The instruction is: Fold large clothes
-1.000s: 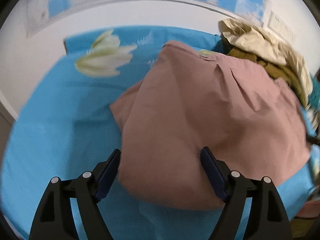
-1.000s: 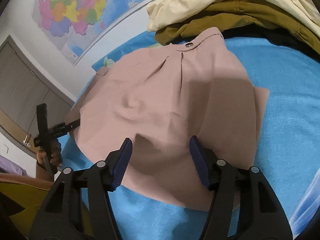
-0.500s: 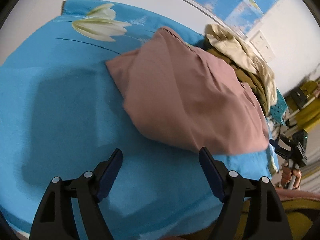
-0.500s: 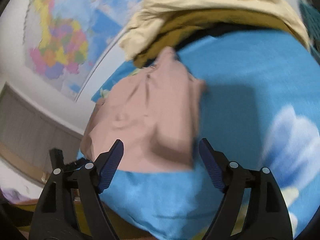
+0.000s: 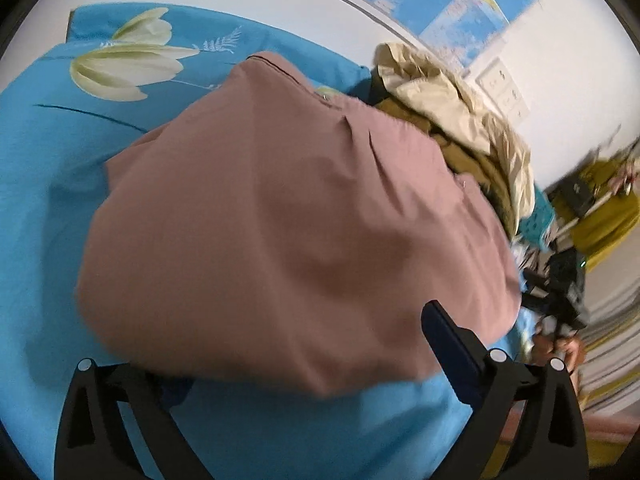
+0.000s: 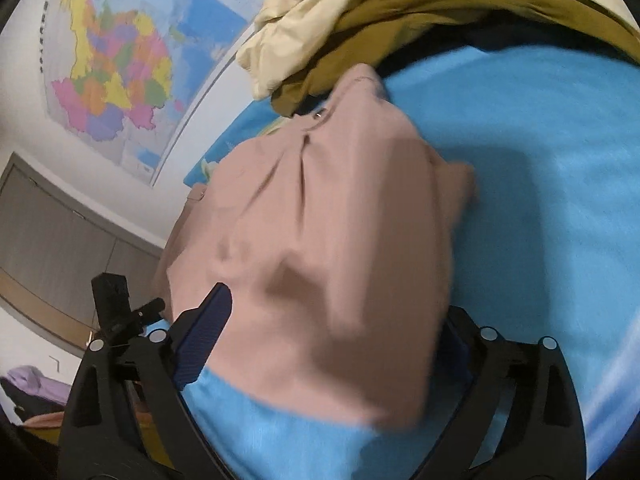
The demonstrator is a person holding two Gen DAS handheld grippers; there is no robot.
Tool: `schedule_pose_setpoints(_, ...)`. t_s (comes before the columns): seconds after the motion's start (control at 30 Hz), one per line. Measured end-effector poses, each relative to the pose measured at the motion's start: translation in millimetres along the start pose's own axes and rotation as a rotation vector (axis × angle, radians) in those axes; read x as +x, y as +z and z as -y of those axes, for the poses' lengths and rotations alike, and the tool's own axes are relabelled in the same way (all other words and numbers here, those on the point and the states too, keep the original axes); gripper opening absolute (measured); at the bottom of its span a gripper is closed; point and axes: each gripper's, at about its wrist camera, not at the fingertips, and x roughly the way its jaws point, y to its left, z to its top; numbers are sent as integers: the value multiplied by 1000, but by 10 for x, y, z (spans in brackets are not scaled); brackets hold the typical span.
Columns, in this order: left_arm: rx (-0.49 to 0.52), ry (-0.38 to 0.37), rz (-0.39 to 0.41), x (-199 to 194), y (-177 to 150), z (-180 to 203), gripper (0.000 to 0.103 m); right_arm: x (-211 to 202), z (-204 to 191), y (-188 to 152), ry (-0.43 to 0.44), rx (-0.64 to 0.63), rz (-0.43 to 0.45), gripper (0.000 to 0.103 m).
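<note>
One blue bedsheet with a pale flower print covers the whole work surface, and a coloured wall map hangs beyond its far edge. On the sheet lies the pink garment, folded into a broad mound with its buttoned waistband at the far end; in the right wrist view the same garment runs from the waistband down to the near edge, between the fingers. Just past the waistband, touching it, sits a heap of cream and mustard clothes, seen again at the top of the right wrist view.

The left gripper stands wide, its fingers either side of the garment's near hem; the left finger is partly hidden under the cloth, and whether the fabric is pinched cannot be told. The right gripper is likewise spread wide, with the garment's near end lying across the gap and over its right finger. Each gripper shows small in the other's view, at the garment's side edge.
</note>
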Motion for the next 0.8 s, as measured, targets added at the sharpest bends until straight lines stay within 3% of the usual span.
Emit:
schedule_pose_setpoints(0.27, -74, -20, 5, 133, 272, -30, 96, 423, -163, 240, 113, -69, -65, 88)
schedule_pose_setpoints(0.47, -15, 73, 28, 258, 357, 117, 96, 568, -249, 349, 97, -82, -83, 87)
schedule_pose_setpoints(0.53, -8, 89, 31, 289, 374, 150, 95, 598, -265, 341, 91, -91, -94, 63)
schedule_pose_setpoints(0.57, -10, 104, 39, 291, 385, 162, 84, 628, -256, 343, 98, -83, -104, 38)
schedule_pose_setpoints(0.6, -2, 132, 47, 284, 394, 181, 76, 653, -229, 344, 114, -70, -115, 31)
schedule_pose_setpoints(0.63, 6, 148, 51, 278, 403, 191, 61, 656, -219, 344, 121, -66, -116, 31)
schedule_pose_setpoints(0.67, 3, 151, 52, 270, 419, 176, 57, 658, -214, 343, 123, -66, -117, 31)
schedule_pose_setpoints(0.73, -27, 109, 45, 266, 447, 88, 60, 672, -208, 354, 136, -54, -122, 48)
schedule_pose_setpoints(0.8, -35, 48, 37, 290, 472, 53, 73, 705, -237, 375, 167, -42, -125, 58)
